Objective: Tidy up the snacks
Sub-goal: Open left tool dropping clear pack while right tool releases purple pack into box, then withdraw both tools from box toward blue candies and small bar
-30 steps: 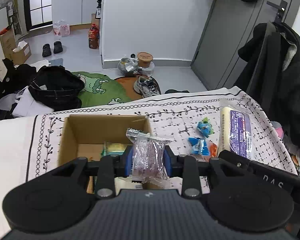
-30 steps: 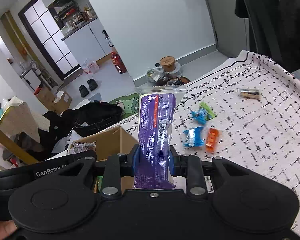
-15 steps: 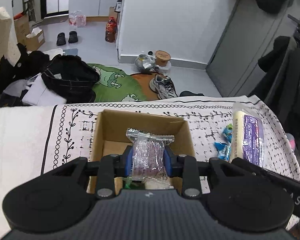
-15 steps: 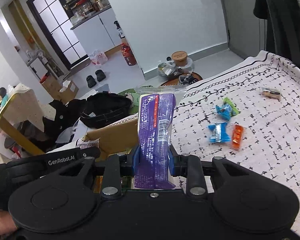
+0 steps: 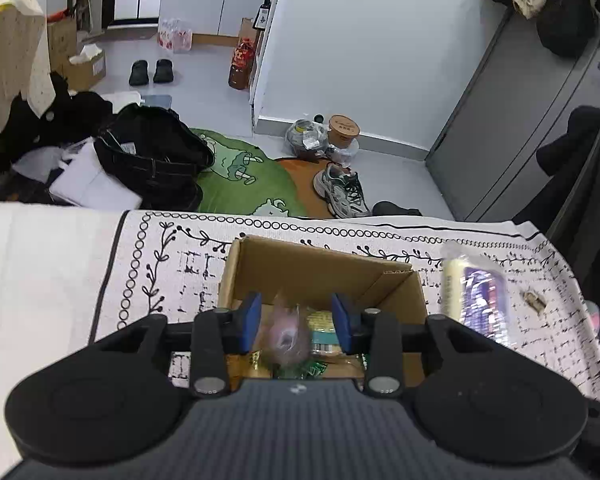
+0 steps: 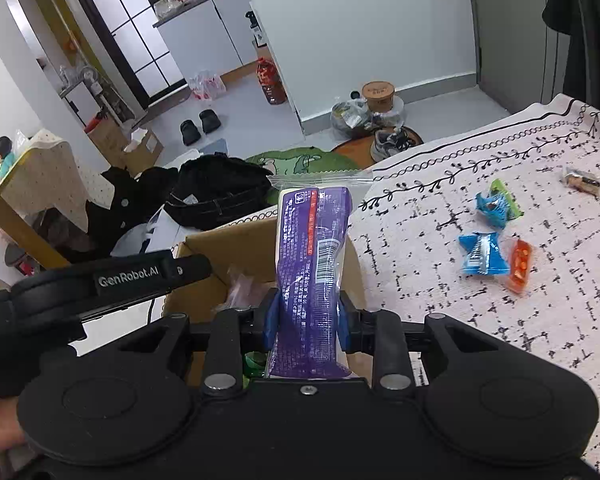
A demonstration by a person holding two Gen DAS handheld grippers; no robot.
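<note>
An open cardboard box (image 5: pixel 324 268) stands on the patterned tablecloth (image 5: pixel 160 264). My left gripper (image 5: pixel 296 322) is open above the box. A clear pinkish snack packet (image 5: pixel 286 336), blurred, is loose between the jaws over several snacks in the box. My right gripper (image 6: pixel 305 320) is shut on a tall purple snack pack (image 6: pixel 310 264) and holds it upright at the box's right edge (image 6: pixel 236 240). The purple pack also shows in the left wrist view (image 5: pixel 476 300). Two blue packets (image 6: pixel 482 254), an orange one (image 6: pixel 520 266) and a small brown one (image 6: pixel 580 179) lie on the cloth.
The left gripper's body (image 6: pixel 112 284) crosses the right wrist view over the box. The table's far edge (image 5: pixel 340 218) drops to a floor with a black bag (image 5: pixel 156 156), a green rug (image 5: pixel 240 184) and a shoe (image 5: pixel 342 190). Coats hang at the right.
My left gripper has opened over the box and let go of the clear packet, which is dropping into it. My right gripper has carried the purple pack closer to the box.
</note>
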